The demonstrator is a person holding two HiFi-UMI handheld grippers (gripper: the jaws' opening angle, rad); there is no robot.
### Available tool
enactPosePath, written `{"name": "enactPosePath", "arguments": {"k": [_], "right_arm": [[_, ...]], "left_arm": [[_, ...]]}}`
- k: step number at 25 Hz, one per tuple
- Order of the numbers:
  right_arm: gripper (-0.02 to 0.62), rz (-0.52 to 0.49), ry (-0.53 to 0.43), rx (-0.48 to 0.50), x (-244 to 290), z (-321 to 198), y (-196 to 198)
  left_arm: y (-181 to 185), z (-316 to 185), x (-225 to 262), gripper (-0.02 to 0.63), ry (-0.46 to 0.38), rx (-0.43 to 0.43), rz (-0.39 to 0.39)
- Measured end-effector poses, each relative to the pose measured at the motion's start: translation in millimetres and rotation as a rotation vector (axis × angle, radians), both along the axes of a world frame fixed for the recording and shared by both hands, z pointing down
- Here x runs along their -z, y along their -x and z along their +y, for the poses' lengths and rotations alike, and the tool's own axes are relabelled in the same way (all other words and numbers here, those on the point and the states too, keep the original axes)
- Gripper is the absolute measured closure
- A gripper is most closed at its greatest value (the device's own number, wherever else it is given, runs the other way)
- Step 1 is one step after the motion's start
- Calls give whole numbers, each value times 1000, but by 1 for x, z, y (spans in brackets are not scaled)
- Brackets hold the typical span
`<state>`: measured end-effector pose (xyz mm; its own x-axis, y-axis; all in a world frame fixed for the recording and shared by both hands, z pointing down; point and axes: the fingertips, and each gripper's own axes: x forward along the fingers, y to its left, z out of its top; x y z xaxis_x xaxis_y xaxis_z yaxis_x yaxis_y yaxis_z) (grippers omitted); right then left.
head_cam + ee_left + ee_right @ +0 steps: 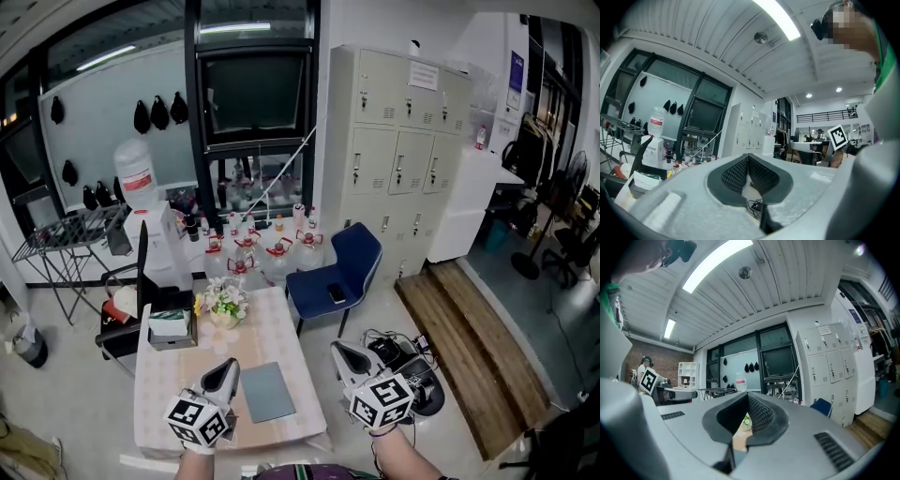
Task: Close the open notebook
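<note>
Head view: one grey notebook [267, 392] lies flat on the near part of the table [272, 328]. It looks shut, and its cover shows whole. At the table's far end stand one pot of flowers [225, 305] and one box [172, 328]. One blue chair [342, 267] sits off the table's far right corner, with one phone [337, 293] on its seat. Two grippers point level, away from the person. The left gripper [231, 364] is over the table's near left, just beside the notebook, jaws together on nothing. The right gripper [337, 347] is off the table's right edge, jaws likewise together and empty.
</note>
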<state>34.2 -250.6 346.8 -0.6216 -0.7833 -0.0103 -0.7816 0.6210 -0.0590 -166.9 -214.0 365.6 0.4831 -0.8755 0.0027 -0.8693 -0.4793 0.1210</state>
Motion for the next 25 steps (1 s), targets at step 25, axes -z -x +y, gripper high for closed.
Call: {"name": "enactPosePath", "arguments": {"k": [25], "right_arm": [[594, -2, -35, 3, -1, 11, 10]], "left_arm": [[11, 6, -7, 589, 4, 2, 4]]}}
